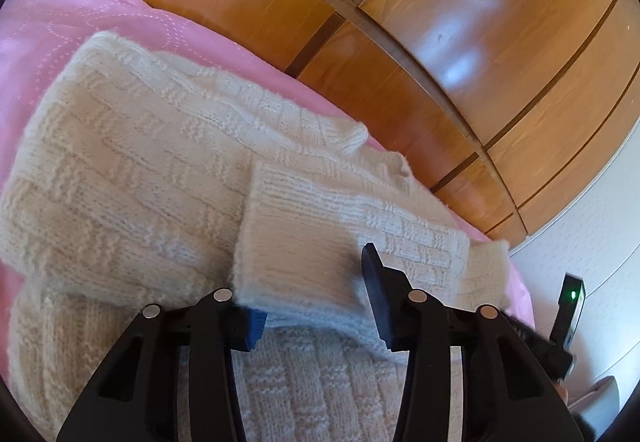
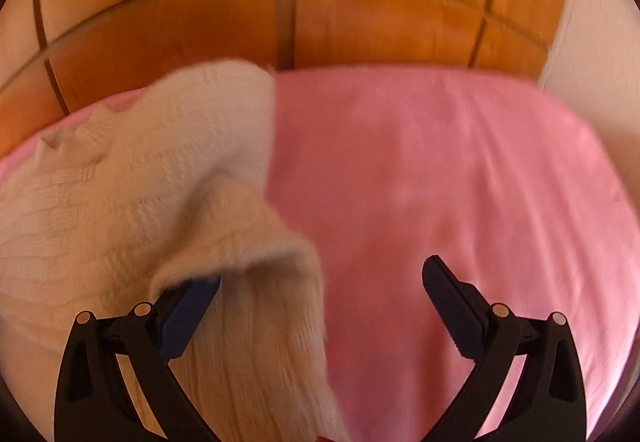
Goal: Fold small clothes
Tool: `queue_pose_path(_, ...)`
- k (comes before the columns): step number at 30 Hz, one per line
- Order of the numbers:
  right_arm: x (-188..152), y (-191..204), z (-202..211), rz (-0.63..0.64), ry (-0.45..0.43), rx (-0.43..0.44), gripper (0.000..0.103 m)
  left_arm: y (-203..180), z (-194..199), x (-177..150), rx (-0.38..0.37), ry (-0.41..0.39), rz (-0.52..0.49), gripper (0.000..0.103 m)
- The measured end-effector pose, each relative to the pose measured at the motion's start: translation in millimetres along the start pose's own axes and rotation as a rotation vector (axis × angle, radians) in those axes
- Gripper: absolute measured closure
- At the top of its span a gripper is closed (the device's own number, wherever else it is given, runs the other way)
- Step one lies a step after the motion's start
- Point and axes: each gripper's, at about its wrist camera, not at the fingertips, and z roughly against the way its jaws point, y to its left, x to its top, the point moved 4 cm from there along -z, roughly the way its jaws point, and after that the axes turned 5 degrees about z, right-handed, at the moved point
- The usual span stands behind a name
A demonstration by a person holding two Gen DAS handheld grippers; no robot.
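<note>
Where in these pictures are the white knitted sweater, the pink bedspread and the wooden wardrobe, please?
white knitted sweater (image 1: 132,162), left wrist view, on its textured body panel.
pink bedspread (image 2: 460,170), right wrist view, on a bare stretch.
wooden wardrobe (image 1: 440,42), left wrist view, on a door panel.

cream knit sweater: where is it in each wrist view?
Left wrist: sweater fills left and centre, a folded part between the open left gripper fingers.
Right wrist: sweater on the left, draped over the right gripper left finger.
Shared landmark: pink bedcover.
</note>
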Motion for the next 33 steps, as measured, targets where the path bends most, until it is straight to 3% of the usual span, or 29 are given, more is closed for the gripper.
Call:
queue_pose_path(3,10.9,1.1,1.7,-0.018,-0.054,-0.118,0.002,1.0,-0.7,0.2,-0.001,0.001,0.002,0.060)
queue_pose_path(5,2.1,-21.7,10.0,-0.135,-0.053,-0.247,0.002,0.9,-1.8,0.2,0.000,0.002,0.000,0.060)
queue_pose_path(9,-31.2,-60.5,11.2,-0.383,0.015,-0.297,0.002,1.0,-2.4,0.4,0.002,0.006,-0.003,0.060)
queue_pose_path(10,-39.4,-68.4,6.7,-0.428,0.057,-0.293,0.002,1.3,-2.4,0.6,0.001,0.006,-0.002,0.060)
queue_pose_path(12,-50.9,-77.5,-8.3,-0.500,0.131,-0.179,0.002,1.0,-2.6,0.3,0.002,0.007,-0.003,0.060)
queue_pose_path(15,-50.7,-71.0,1.4,-0.427,0.125,-0.100,0.002,0.8,-2.1,0.1,0.003,0.007,-0.004,0.060)
queue_pose_path(17,-60.7,-68.0,16.9,-0.357,0.130,-0.117,0.002,0.7,-1.6,0.2,0.004,0.008,-0.008,0.058)
queue_pose_path(20,-64.5,-72.9,46.4,-0.378,0.028,-0.205,0.002,-0.8,-1.6,0.6,0.004,0.009,-0.017,0.057)
queue_pose_path(22,-60.3,-75.4,62.6,-0.420,-0.074,-0.188,0.002,-0.6,-1.5,1.5,0.004,0.009,-0.016,0.057)
queue_pose_path(24,-45.0,-64.7,61.4,-0.406,-0.098,-0.137,0.002,-0.9,-1.6,1.1,0.005,0.009,-0.017,0.057)
queue_pose_path(27,-15.3,-38.9,35.3,-0.346,-0.051,-0.060,0.002,-0.9,-1.3,1.5,0.004,0.009,-0.016,0.057)
queue_pose_path(29,-4.5,-25.4,12.0,-0.303,-0.013,-0.063,0.002,-0.8,-1.6,1.0,0.004,0.010,-0.016,0.057)
queue_pose_path(31,-10.7,-18.2,-10.1,-0.274,0.055,-0.132,0.002,-0.9,-1.6,1.0,0.002,0.010,-0.016,0.057)
queue_pose_path(32,-19.2,-21.4,-24.5,-0.301,0.108,-0.125,0.002,-1.0,-1.8,0.9,0.003,0.010,-0.015,0.057)
queue_pose_path(33,-21.5,-25.4,-28.3,-0.344,0.101,-0.096,0.002,-1.4,-1.6,1.1,0.004,0.012,-0.014,0.057)
